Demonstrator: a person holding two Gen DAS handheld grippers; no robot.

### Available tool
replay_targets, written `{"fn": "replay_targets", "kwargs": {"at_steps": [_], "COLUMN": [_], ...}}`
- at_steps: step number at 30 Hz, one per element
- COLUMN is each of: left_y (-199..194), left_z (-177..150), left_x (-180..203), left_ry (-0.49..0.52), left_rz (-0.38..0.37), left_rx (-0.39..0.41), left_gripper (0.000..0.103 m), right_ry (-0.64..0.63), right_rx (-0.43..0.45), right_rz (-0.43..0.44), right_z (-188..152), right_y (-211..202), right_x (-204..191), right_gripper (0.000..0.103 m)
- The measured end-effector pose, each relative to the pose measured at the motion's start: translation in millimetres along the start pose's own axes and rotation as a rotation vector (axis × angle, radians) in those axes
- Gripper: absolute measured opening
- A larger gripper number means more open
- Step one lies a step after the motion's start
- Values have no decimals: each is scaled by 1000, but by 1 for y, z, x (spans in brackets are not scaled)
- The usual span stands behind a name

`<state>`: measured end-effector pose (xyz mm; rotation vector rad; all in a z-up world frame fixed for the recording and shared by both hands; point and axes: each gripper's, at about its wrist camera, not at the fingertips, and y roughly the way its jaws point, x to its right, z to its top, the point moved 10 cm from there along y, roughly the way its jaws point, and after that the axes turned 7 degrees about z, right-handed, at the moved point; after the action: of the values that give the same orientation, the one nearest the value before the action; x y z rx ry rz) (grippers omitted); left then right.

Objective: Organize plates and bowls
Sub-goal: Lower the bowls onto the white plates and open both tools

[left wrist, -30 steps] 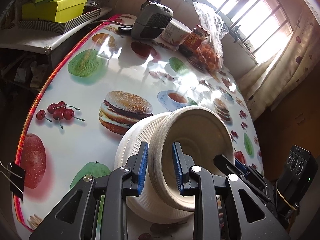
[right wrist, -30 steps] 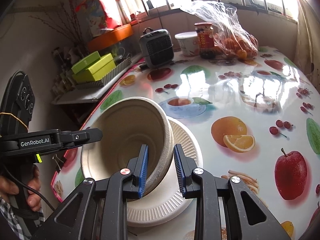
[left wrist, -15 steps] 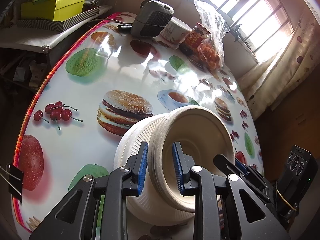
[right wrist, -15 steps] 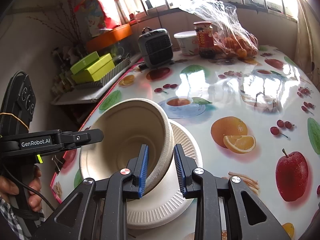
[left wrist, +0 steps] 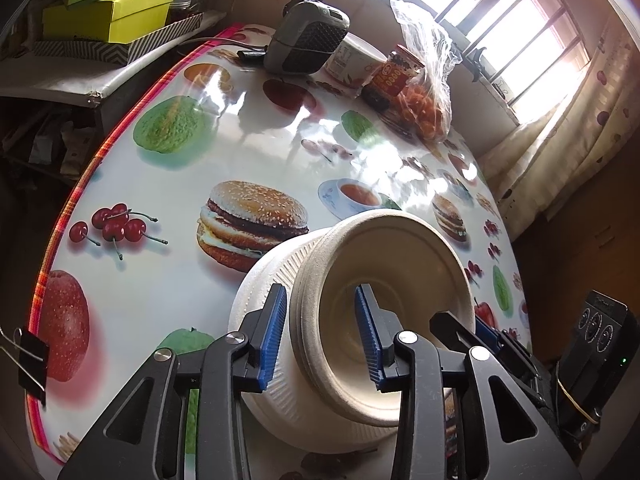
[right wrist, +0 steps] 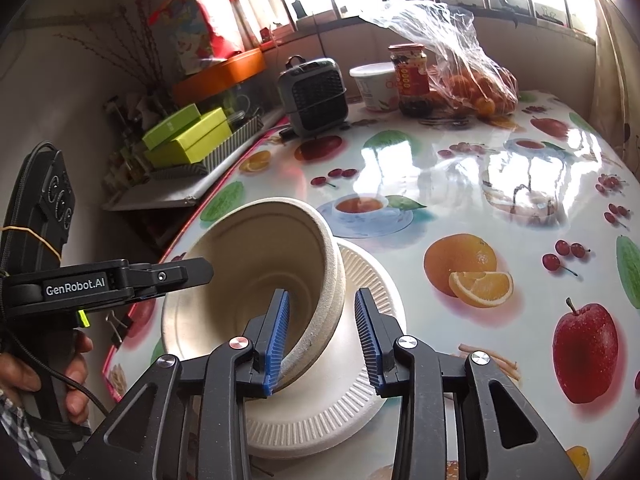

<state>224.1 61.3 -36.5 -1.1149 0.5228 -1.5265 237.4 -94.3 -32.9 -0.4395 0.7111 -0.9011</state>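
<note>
Left wrist view: a stack of beige moulded-fibre bowls (left wrist: pixel 384 280) tilts on its side atop a white ribbed paper plate (left wrist: pixel 264 280), near the close edge of a round table under a glossy cloth printed with fruit and hamburgers (left wrist: pixel 168 208). The left gripper (left wrist: pixel 320 334) straddles the near rim of the bowls, its blue-padded jaws having just been opening — one pad outside the wall with a slim gap showing, the other inside the hollow, clear of the surface. Right wrist view: the right gripper (right wrist: pixel 322 336) brackets the opposite rim, its jaws likewise just opening; the left pad sits inside the bowl close against the wall, the right pad stands apart over the plate. Whether that inner pad touches the rim cannot be told. A hand (right wrist: pixel 52 372) grips the black handle of the left tool at the picture's left edge, a checked sleeve below it. At the table's far side stand a grey portable fan heater (left wrist: pixel 306 42), a white tub (left wrist: pixel 356 62), a red-labelled jar (left wrist: pixel 394 78) and a clear plastic bag of oranges (left wrist: pixel 430 92) — beneath barred windows. Lime-green boxes (left wrist: pixel 108 8) sit stacked on a shelf at far left.
</note>
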Motion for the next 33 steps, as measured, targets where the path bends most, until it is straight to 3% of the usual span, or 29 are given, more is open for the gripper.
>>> {"fn": "replay_targets", "kwargs": {"at_steps": [2,13,16,33], "left_y": [0,-3,-5,-21], "left_z": [0,-1,-2,0], "left_x": [-1,-5,-6,-1], "left_ry": [-1,4,9,76], "left_rz": [5,32,46,112], "left_rx": [2,12,26,97], "left_gripper": [37,38,45,56], "right_ry": [4,5,6,2], "right_rx": [0,3,4,32], "right_rz": [-1,-8,-8,-9], "right_z": [0,1,1,1], "right_y": [0,-1,-1,-12], "right_x": [1,1,1,-1], "right_gripper": [42,45,48,57]}}
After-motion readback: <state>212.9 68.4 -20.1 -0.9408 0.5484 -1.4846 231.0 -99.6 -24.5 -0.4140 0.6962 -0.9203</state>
